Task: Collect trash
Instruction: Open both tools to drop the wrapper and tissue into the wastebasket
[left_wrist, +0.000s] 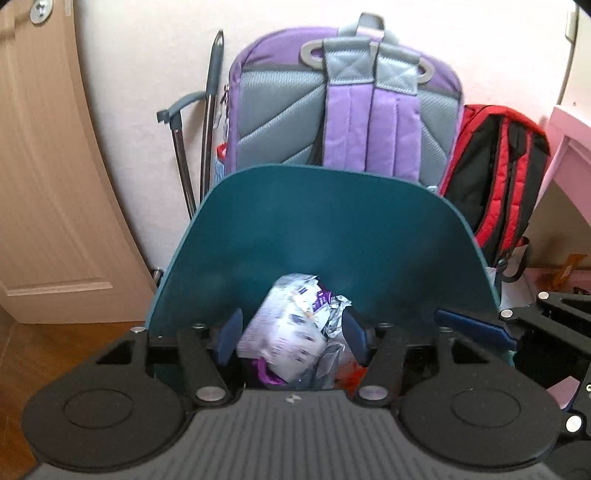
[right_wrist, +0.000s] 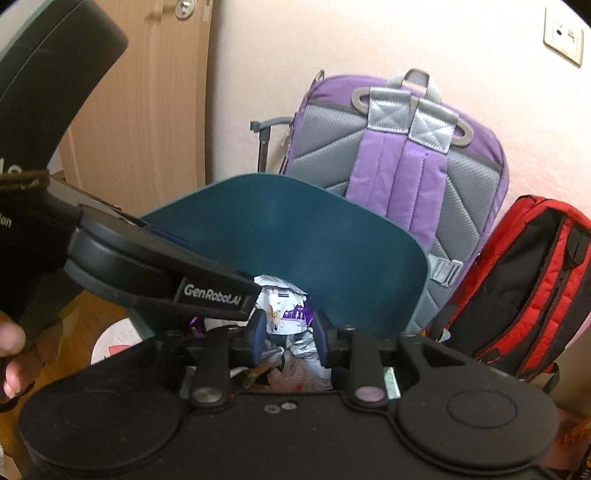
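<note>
A teal bin with its lid (left_wrist: 325, 229) raised stands against the wall, and both grippers hover over its mouth. My left gripper (left_wrist: 291, 338) is open. A blurred white and purple wrapper (left_wrist: 284, 328) hangs loose between its blue fingers, above crumpled silver foil (left_wrist: 334, 332) and other trash. My right gripper (right_wrist: 290, 338) is open too, with only the bin's trash (right_wrist: 284, 310) showing below its gap. In the right wrist view the teal lid (right_wrist: 295, 236) rises behind, and the left tool's black housing (right_wrist: 147, 266) crosses from the left. One blue right finger (left_wrist: 469, 326) shows at the bin's right rim.
A purple and grey backpack (left_wrist: 343, 107) and a red and black one (left_wrist: 498, 177) lean on the wall behind the bin. Metal poles (left_wrist: 207, 140) stand at its left beside a wooden door (left_wrist: 48, 166). Pink furniture (left_wrist: 569, 147) is on the right. A hand (right_wrist: 11, 350) grips the left tool.
</note>
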